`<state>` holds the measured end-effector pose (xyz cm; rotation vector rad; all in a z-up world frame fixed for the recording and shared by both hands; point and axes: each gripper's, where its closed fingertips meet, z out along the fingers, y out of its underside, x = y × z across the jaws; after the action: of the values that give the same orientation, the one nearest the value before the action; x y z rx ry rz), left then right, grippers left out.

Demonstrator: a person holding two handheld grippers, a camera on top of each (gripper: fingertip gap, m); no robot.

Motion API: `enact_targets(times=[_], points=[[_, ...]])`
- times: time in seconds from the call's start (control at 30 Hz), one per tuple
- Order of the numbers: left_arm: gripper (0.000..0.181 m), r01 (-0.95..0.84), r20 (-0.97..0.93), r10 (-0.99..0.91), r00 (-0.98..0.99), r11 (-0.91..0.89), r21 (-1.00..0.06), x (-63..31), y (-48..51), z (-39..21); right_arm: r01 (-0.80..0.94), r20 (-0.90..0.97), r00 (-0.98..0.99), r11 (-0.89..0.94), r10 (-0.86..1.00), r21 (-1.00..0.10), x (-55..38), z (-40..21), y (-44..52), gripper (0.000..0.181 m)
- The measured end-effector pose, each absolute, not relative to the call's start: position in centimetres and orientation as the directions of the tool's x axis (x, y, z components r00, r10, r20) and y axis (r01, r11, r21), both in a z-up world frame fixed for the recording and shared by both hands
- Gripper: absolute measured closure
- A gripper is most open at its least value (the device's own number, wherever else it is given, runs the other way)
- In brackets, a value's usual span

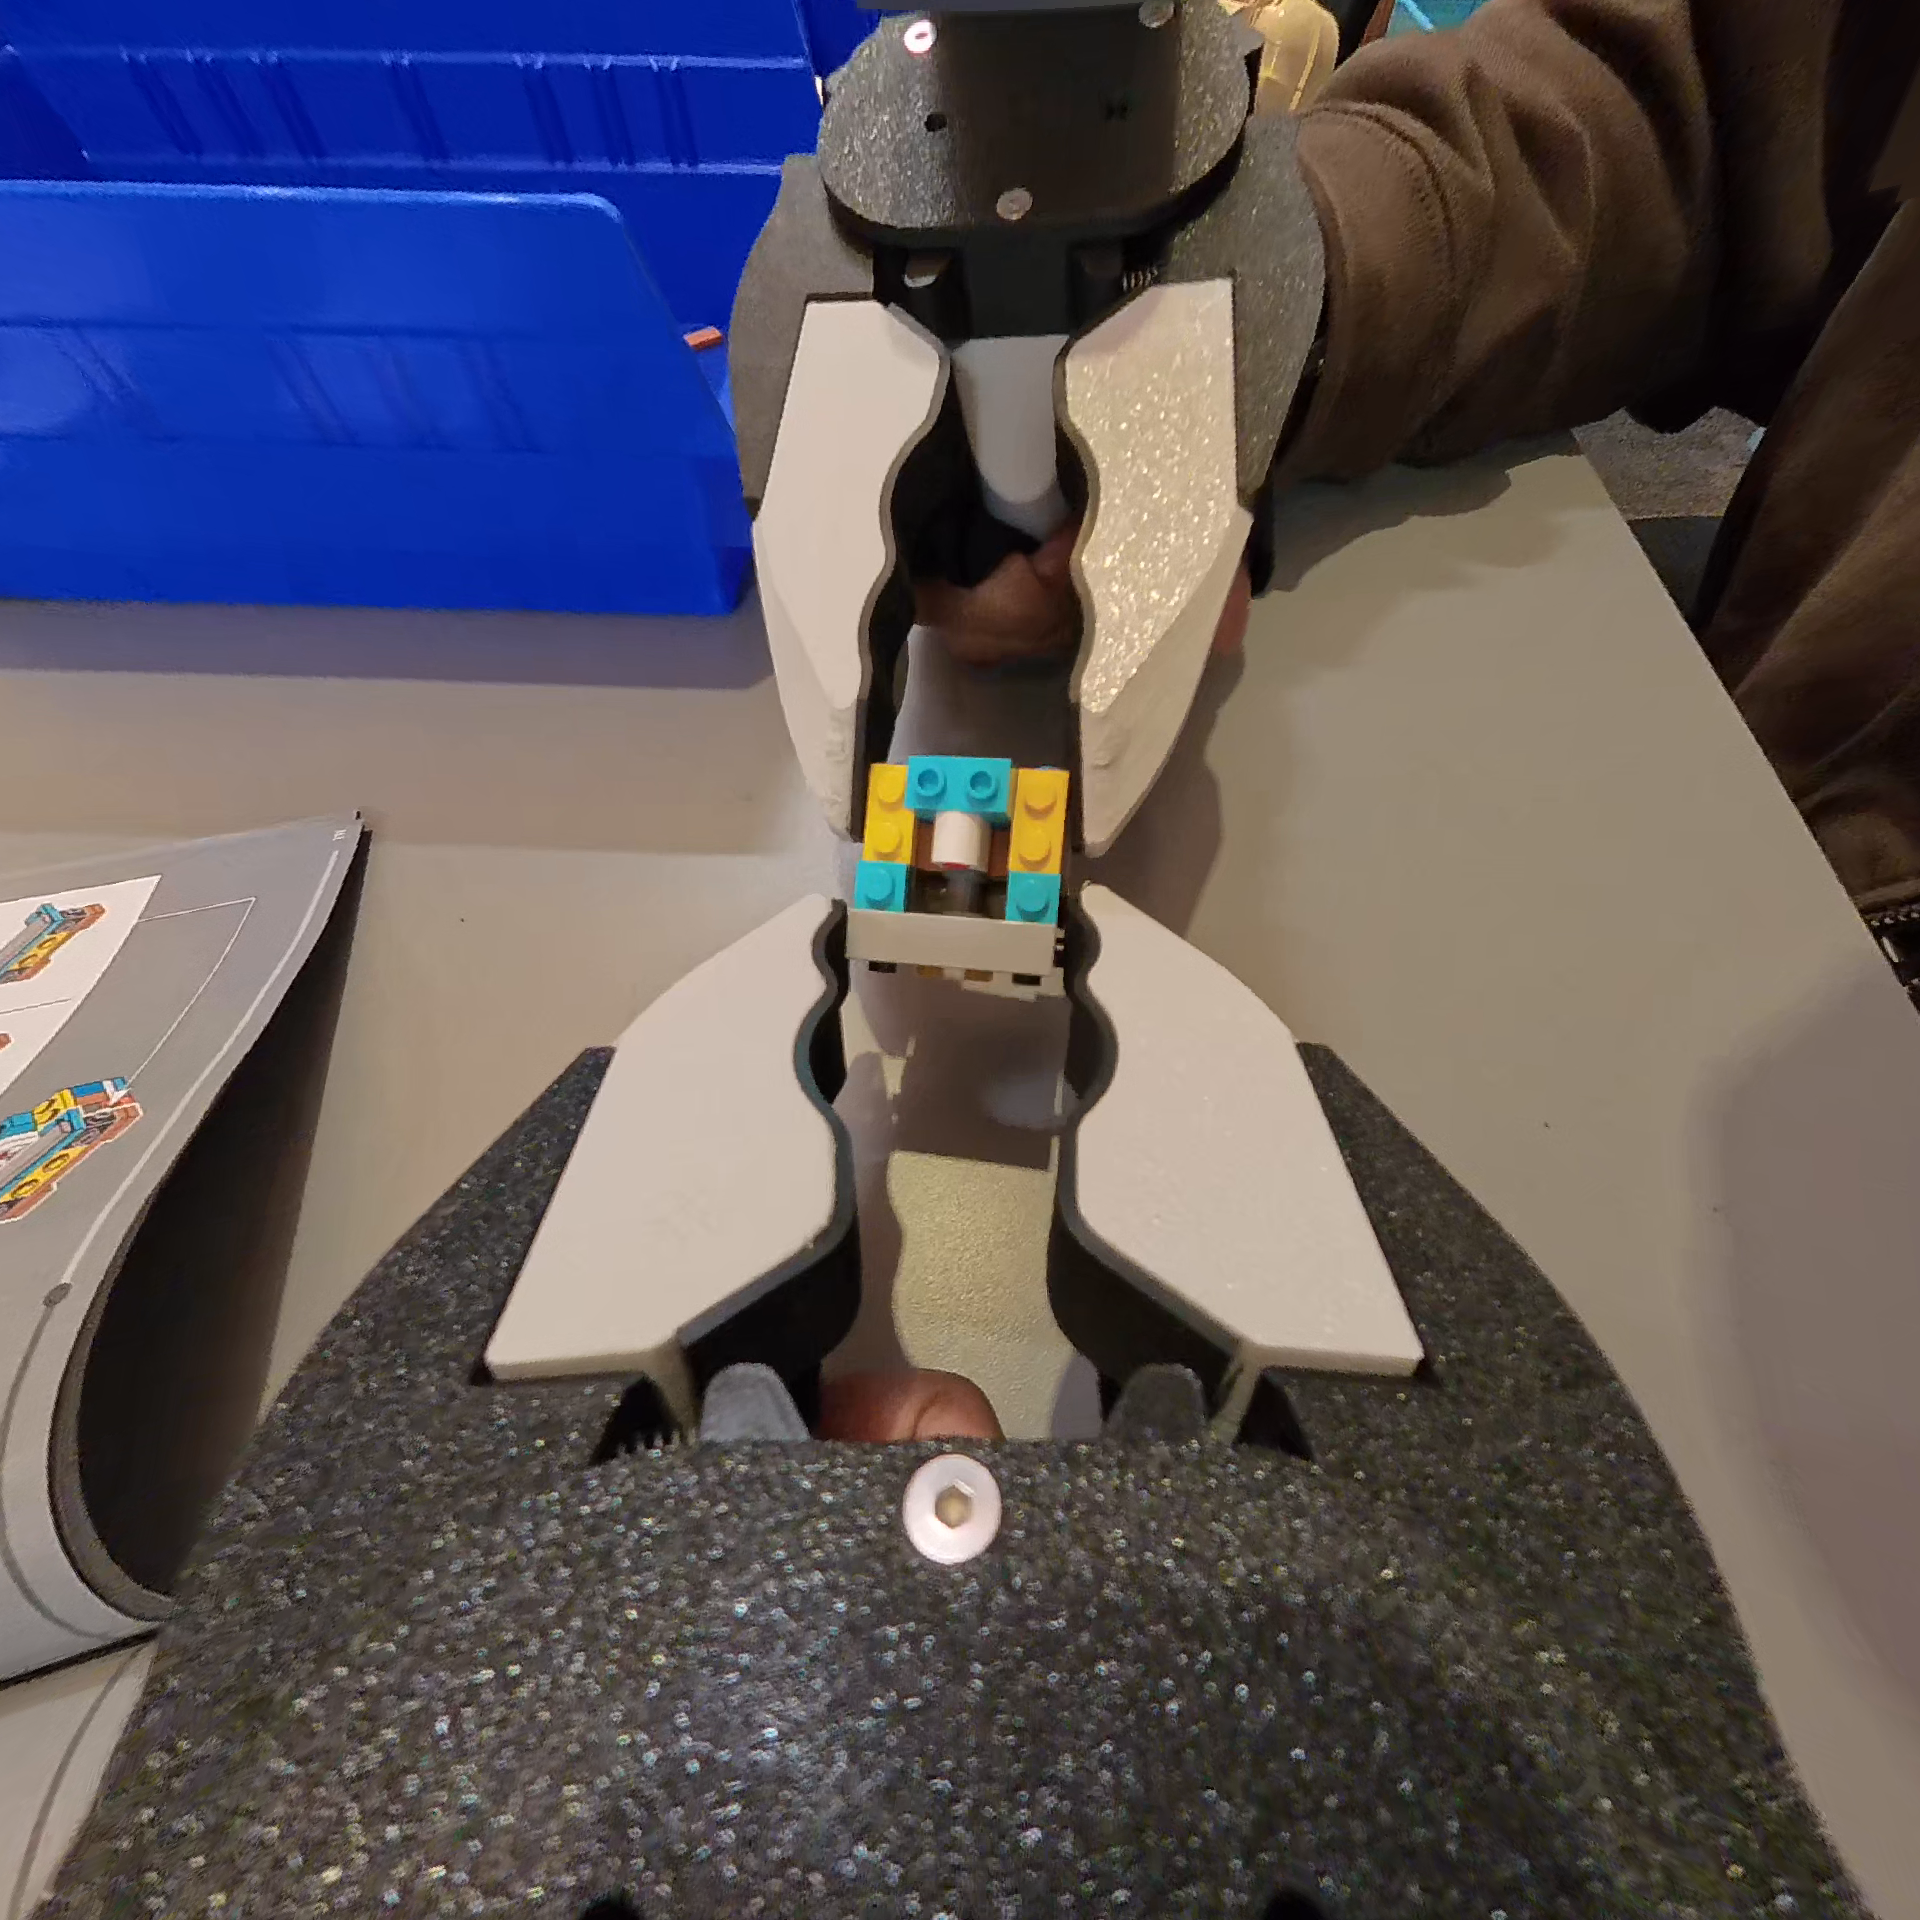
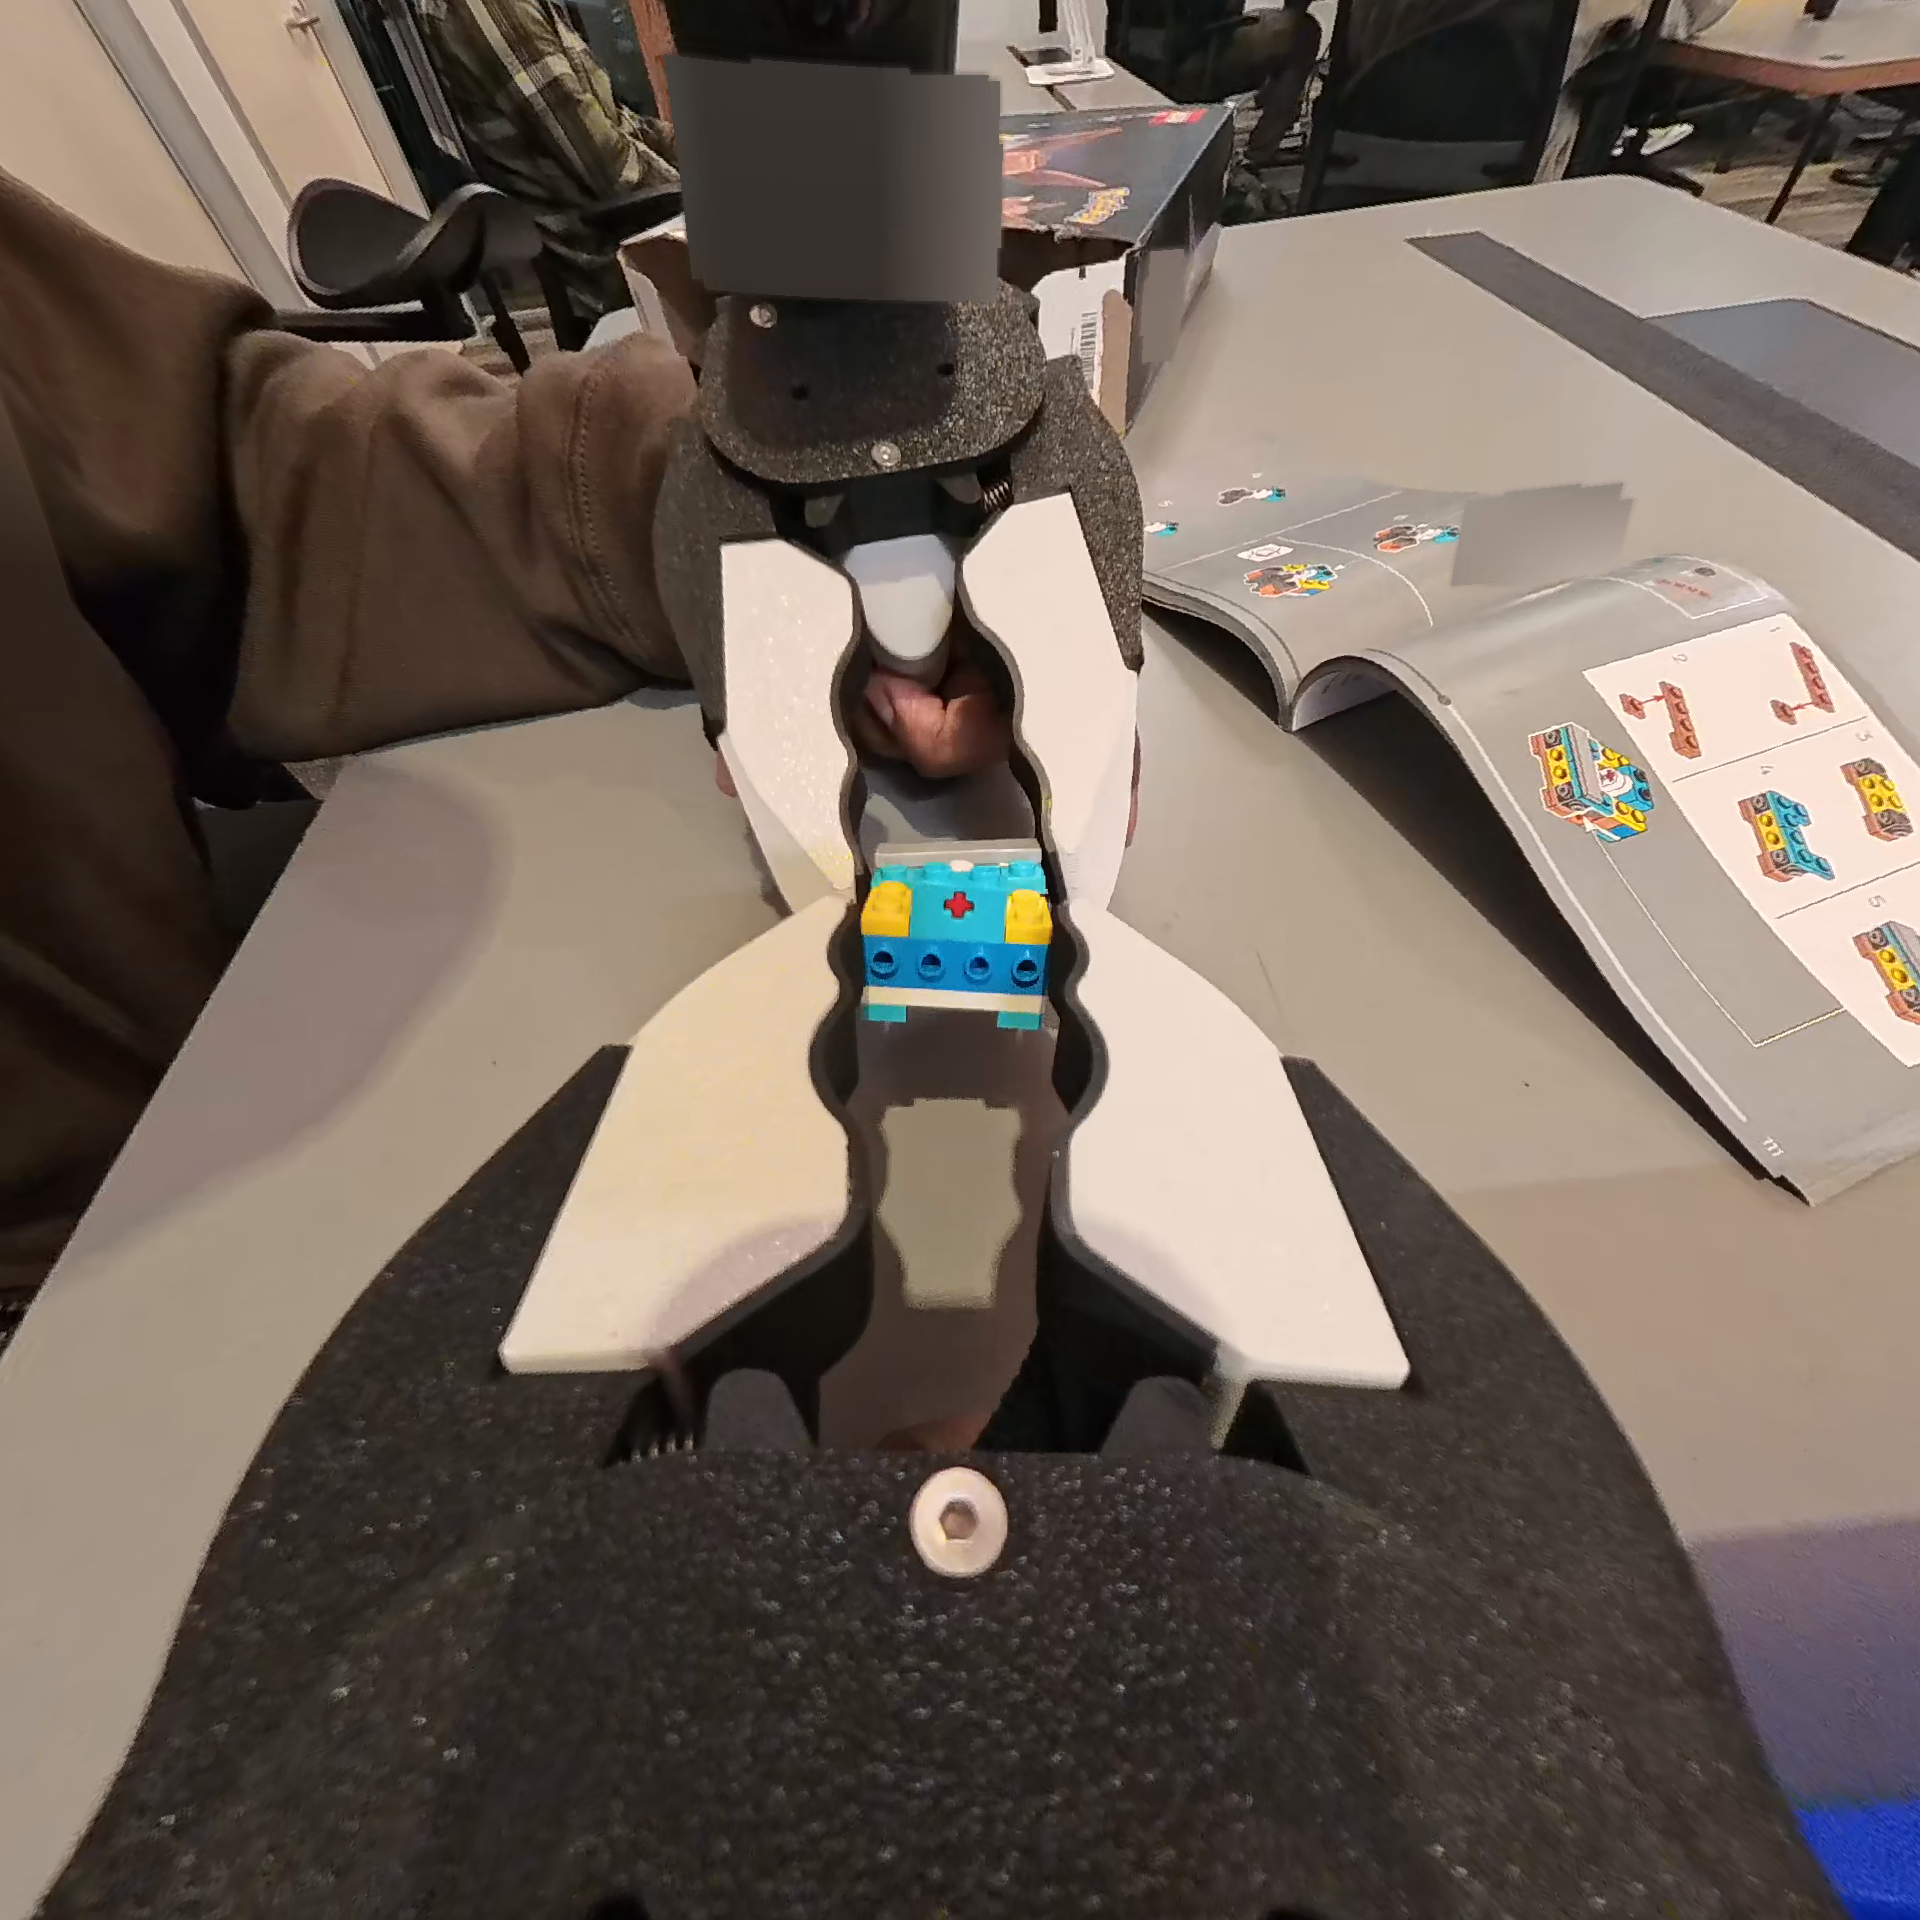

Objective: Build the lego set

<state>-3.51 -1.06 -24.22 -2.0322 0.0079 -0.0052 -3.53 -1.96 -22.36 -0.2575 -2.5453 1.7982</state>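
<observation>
A small lego assembly of yellow, teal, blue and grey bricks hangs above the grey table, held between both grippers, which face each other tip to tip. My left gripper is shut on its grey plate end. My right gripper comes in from the far side and is shut on the yellow and teal part. In the right wrist view the assembly shows a blue row of studs and a red cross. There my right gripper pinches the blue part and the left gripper holds the grey plate behind.
An open instruction booklet lies on the table left of my left gripper; it also shows in the right wrist view. Blue bins stand at the table's back. A dark lego box sits behind the booklet. A brown sleeve reaches in. Left and right tips are no more than a few centimetres apart.
</observation>
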Motion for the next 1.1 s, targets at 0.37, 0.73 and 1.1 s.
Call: enact_targets(times=[0.37, 0.73, 1.1], points=[[0.142, 0.048, 0.073, -0.051, 0.996, -0.384, -0.922, -2.9, -1.0, -23.2, 0.112, -0.081, -0.989, 0.281, 0.121, -0.953, -3.2, -21.4, -1.9, 0.147], [0.142, 0.083, 0.100, -0.035, 0.994, -0.327, -0.941, -3.2, -0.7, -22.4, 0.173, -0.151, -0.982, 0.215, 0.115, -0.961, -3.3, -20.5, -1.8, 0.147], [0.145, 0.132, 0.159, -0.061, 0.985, -0.319, -0.938, -2.6, -0.4, -22.3, 0.220, -0.202, -0.973, 0.190, 0.110, -0.957, -3.2, -20.4, -2.1, 0.147]])
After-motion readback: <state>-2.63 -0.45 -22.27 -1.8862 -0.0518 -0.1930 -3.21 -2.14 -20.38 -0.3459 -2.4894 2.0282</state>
